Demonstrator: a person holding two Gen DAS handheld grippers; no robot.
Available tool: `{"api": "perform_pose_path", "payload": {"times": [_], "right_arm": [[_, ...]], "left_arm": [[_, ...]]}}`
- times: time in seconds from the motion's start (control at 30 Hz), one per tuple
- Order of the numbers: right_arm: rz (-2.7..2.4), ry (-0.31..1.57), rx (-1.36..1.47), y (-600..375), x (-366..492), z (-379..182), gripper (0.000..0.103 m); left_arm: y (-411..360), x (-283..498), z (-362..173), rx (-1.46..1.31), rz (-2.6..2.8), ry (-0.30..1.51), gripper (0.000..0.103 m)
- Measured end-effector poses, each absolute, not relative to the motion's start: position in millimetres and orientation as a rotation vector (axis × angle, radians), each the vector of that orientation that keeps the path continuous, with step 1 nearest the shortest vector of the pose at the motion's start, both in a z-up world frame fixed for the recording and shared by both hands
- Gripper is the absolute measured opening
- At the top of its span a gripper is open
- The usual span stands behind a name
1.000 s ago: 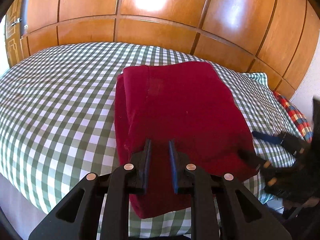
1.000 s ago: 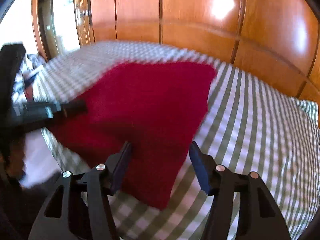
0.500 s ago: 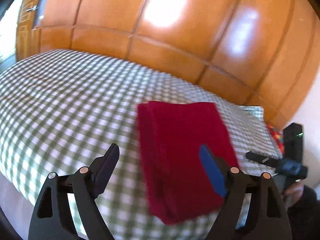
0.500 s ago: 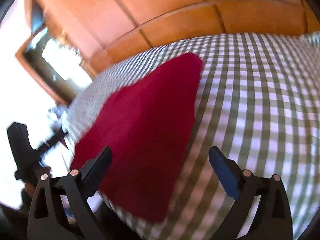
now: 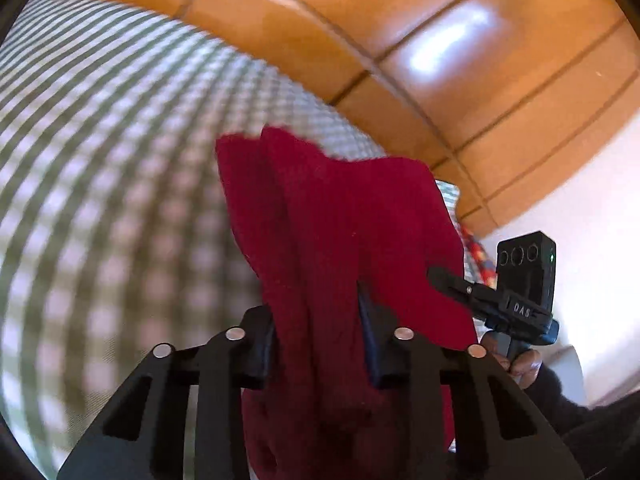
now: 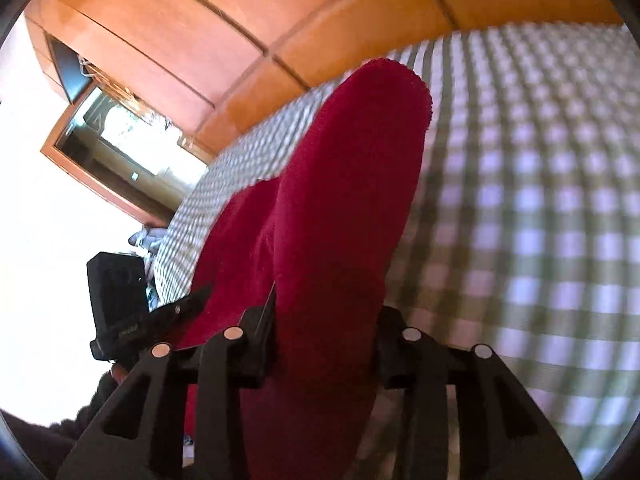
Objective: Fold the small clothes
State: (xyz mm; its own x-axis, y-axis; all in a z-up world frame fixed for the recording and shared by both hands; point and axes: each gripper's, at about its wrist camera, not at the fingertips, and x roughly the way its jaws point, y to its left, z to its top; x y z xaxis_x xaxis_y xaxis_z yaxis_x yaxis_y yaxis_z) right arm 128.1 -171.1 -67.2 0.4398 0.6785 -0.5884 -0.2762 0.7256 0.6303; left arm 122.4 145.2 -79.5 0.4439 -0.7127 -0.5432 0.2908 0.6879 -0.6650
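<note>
a: left wrist view first. left gripper (image 5: 320, 340) at bottom centre, jaws clamped on the red cloth (image 5: 340, 232), a thick bunch of it squeezed between them.

b: where's the cloth sit?

a: centre of frame, running from the jaws up toward the middle, folded in layers, looks lifted at the near end. far end is over the checked bed (image 5: 100, 160), which fills the left half. blurry, so can't tell if the far end touches the bed.

b: other gripper visible?

a: yes, right gripper (image 5: 440, 276) at right centre, tip against the cloth's right edge. a hand (image 5: 520, 360) holds its handle below. wood panels (image 5: 400, 40) across the top.

b: ok, right wrist view.

a: right gripper (image 6: 324, 340) bottom centre, closed onto the cloth (image 6: 352, 200) too, thick fold filling the gap between the jaws. cloth rises from there to upper centre, rounded fold on top.

b: bed?

a: checked bed (image 6: 540, 200) takes the right half, some more showing left of the cloth. left gripper (image 6: 196, 300) at lower left, tip at the cloth's left edge; its grip isn't readable from here. wood panels (image 6: 200, 20) upper left, a doorway (image 6: 132, 136) at left centre.
</note>
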Motion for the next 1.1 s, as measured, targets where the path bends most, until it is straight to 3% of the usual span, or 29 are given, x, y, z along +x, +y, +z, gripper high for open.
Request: {"api": "perform_pose_path", "payload": {"times": [0.2, 0.37, 0.47, 0.57, 0.63, 0.73, 1.0, 1.1], "right_arm": [[0.440, 0.776, 0.544, -288, 107, -18, 0.036], [0.213, 0.695, 0.542, -401, 97, 5, 0.036], [0.126, 0.721, 0.583, -455, 102, -10, 0.037], [-0.019, 0.846, 0.588, -487, 113, -62, 0.047], [-0.074, 0.880, 0.575, -492, 112, -93, 0.072], [-0.091, 0.811, 0.647, -497, 98, -101, 0.078], [-0.227, 0.675, 0.387, -436, 32, -27, 0.092], [-0.279, 0.626, 0.355, -404, 20, -9, 0.095]], "left_arm": [[27, 175, -34, -0.408, -0.884, 0.870, 0.028], [-124, 230, -15, -0.268, -1.022, 0.893, 0.028], [-199, 247, -34, -0.147, -0.994, 0.957, 0.028], [-253, 251, -76, 0.029, -0.877, 1.062, 0.032], [-264, 246, -83, 0.075, -0.819, 1.013, 0.056], [-262, 248, -76, 0.071, -0.791, 0.995, 0.062], [-217, 202, -14, 0.127, -0.597, 0.770, 0.075], [-196, 180, -2, 0.108, -0.582, 0.743, 0.075]]}}
